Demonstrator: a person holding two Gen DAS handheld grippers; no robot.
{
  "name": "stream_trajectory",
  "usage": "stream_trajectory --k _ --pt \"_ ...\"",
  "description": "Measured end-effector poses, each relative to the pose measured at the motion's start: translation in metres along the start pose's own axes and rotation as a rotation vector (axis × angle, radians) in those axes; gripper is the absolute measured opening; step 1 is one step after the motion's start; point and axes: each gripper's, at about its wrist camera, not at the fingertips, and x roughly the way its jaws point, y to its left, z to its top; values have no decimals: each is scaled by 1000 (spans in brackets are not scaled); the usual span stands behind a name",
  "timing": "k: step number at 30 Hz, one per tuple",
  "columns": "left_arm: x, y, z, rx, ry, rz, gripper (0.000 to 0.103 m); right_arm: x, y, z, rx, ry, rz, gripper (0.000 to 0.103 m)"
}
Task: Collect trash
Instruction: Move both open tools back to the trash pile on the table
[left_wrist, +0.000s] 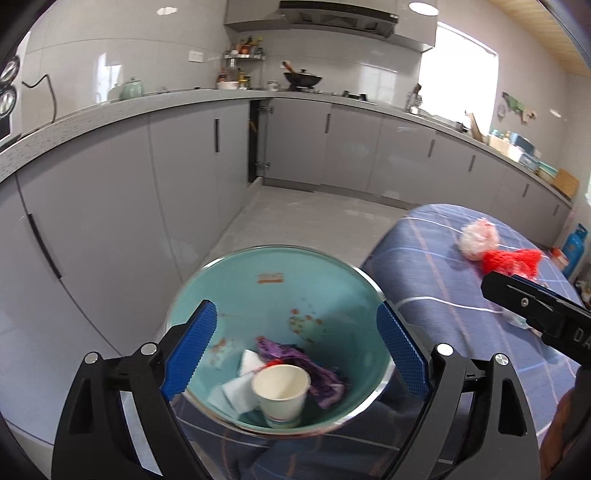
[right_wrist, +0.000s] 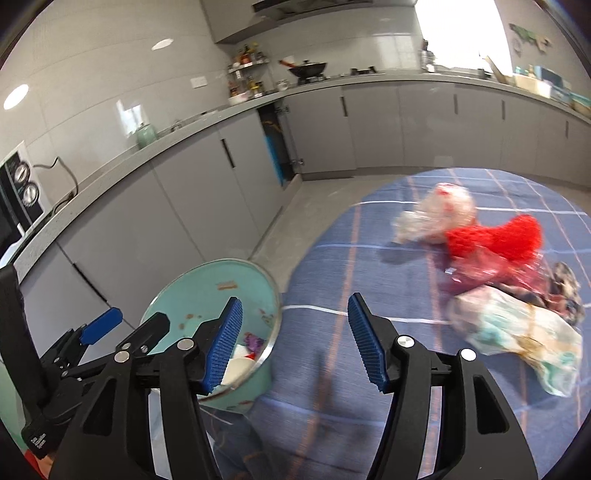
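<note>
A teal bin with a metal rim (left_wrist: 221, 266) (right_wrist: 173, 284) stands beside the table. In it lie a white paper cup (left_wrist: 282, 391), a purple wrapper (left_wrist: 321, 376) and white tissue (left_wrist: 236, 387). My left gripper (left_wrist: 299, 350) hangs open above the bin, nothing between its blue pads. My right gripper (right_wrist: 295, 345) is open over the blue checked cloth, also with nothing in it. On the cloth lie a crumpled clear plastic wad (right_wrist: 439, 214) (left_wrist: 476, 240), a red net (right_wrist: 498, 236) (left_wrist: 513, 260), a dark reddish wrapper (right_wrist: 476, 273) and a printed plastic bag (right_wrist: 517, 332).
The round table with the blue checked cloth (left_wrist: 417, 266) (right_wrist: 332, 258) fills the right. Grey kitchen cabinets (left_wrist: 110, 206) and a counter run along the left and back, with one cabinet gap (left_wrist: 256, 140). A blue gas cylinder (left_wrist: 574, 247) stands at the far right. Grey floor (left_wrist: 295, 218) lies between.
</note>
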Motion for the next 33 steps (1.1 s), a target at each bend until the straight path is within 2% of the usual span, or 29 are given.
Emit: stream_trajectory --k 3,13,26,29,30,33 --pt "-4 -16 -2 27 0 -7 92 -9 -17 -3 28 -6 -28 61" --pt "-13 -63 -3 112 -6 -77 93 -43 -69 -15 104 -43 -93 61" --pt "-11 -135 -14 224 31 -204 91 -89 -133 -39 196 -95 -226 61" --pt "-9 -151 -16 251 37 -231 87 -95 -146 -43 214 -95 -248 60" --pt "-8 -156 -16 257 38 -238 87 -97 -151 -44 223 -99 -263 59" --pt "-3 -170 -17 269 45 -265 83 -99 -162 -45 243 -97 -274 49"
